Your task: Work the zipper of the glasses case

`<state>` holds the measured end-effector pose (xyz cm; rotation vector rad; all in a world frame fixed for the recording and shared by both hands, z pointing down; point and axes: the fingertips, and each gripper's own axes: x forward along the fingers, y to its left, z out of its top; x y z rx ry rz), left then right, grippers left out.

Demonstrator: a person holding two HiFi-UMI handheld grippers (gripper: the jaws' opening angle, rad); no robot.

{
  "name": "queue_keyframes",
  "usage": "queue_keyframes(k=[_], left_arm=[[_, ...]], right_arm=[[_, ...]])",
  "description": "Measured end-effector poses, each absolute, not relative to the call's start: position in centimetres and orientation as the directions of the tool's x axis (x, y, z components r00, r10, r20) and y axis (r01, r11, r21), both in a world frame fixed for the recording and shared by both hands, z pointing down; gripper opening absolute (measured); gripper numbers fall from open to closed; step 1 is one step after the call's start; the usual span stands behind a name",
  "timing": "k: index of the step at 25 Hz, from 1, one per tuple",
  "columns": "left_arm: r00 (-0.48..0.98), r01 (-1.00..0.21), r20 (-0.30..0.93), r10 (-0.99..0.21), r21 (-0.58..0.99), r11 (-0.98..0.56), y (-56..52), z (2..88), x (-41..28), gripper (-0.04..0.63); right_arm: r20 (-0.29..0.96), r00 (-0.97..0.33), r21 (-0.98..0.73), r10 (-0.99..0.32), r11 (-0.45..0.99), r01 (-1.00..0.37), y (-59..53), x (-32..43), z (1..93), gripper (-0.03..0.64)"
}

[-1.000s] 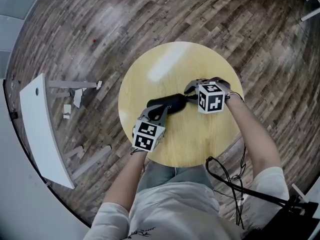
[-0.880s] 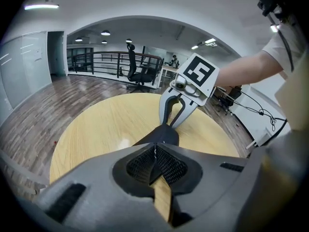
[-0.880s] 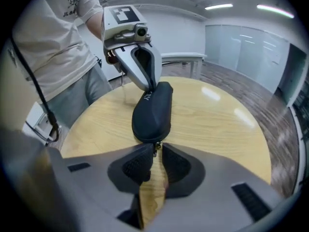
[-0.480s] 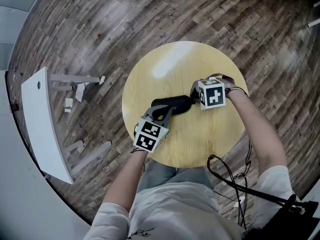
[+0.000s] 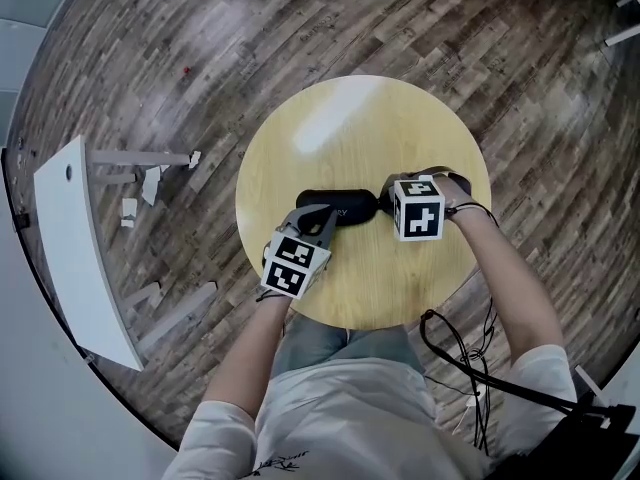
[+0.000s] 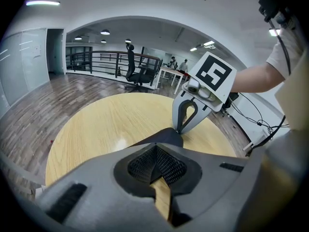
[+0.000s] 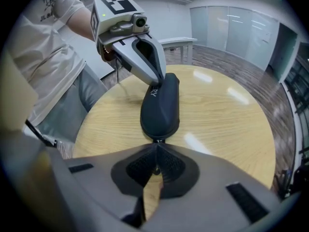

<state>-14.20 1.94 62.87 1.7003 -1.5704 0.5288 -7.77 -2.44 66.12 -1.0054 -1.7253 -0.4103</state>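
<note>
A black glasses case [image 5: 340, 206] lies across the middle of the round wooden table [image 5: 350, 128]. My left gripper [image 5: 324, 215] is shut on the case's left end; in the left gripper view its pads [image 6: 166, 166] meet just before the case [image 6: 163, 137]. My right gripper [image 5: 384, 204] is at the case's right end. In the right gripper view its jaws are shut on the small zipper pull [image 7: 157, 140] at the near tip of the case [image 7: 161, 105]. Each gripper shows in the other's view: the left gripper [image 7: 160, 80] and the right gripper [image 6: 179, 129].
A white panel [image 5: 75, 253] and paper scraps [image 5: 150, 188] lie on the wood floor left of the table. Black cables [image 5: 470, 368] hang by the person's right side. An office chair [image 6: 140, 74] and a railing stand far behind the table.
The case has turned to lie more level across the table. The right gripper has shifted a little nearer the person, and the left stays at the case's other end.
</note>
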Motion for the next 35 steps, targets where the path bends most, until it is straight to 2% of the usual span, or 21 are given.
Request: queue_keyframes(k=[6,14,18,21,25,35], left_arm=[[0.155,-0.971,0.723,-0.673,0.238,0.032,1.7,62.9,-14.4,0.008],[0.206,-0.963,0.726,-0.656,0.268,-0.006,1.9,62.5,-14.1,0.008],[0.223,-0.965,0.71,-0.668,0.256,-0.051,1.2,60.7,-14.0,0.008],[0.262,-0.964,0.739,-0.621,0.231,-0.131,0.2,61.5,-12.8,0.008],[0.292,-0.956,0.766,-0.573,0.216,-0.199,-0.8,62.6,-11.0,0.009],[0.275,-0.961,0.757,-0.593,0.201,-0.189,-0.9,62.8,-10.9,0.009]], right_arm=[[0.894,-0.203,-0.182,0.4,0.736,0.652,0.0,-6.6,66.3,0.0],[0.868,-0.382,-0.185,0.317,0.921,0.343,1.1,-6.9,66.4,0.0],[0.873,-0.421,-0.094,0.247,0.932,0.351,-2.4,-5.9,66.0,0.0],[0.875,-0.432,-0.052,0.218,0.93,0.364,-5.8,-5.5,66.4,0.0],[0.873,-0.433,-0.083,0.226,0.943,0.324,-8.5,-6.3,66.5,0.0],[0.861,-0.432,-0.141,0.268,0.942,0.304,-5.4,-5.7,66.5,0.0]])
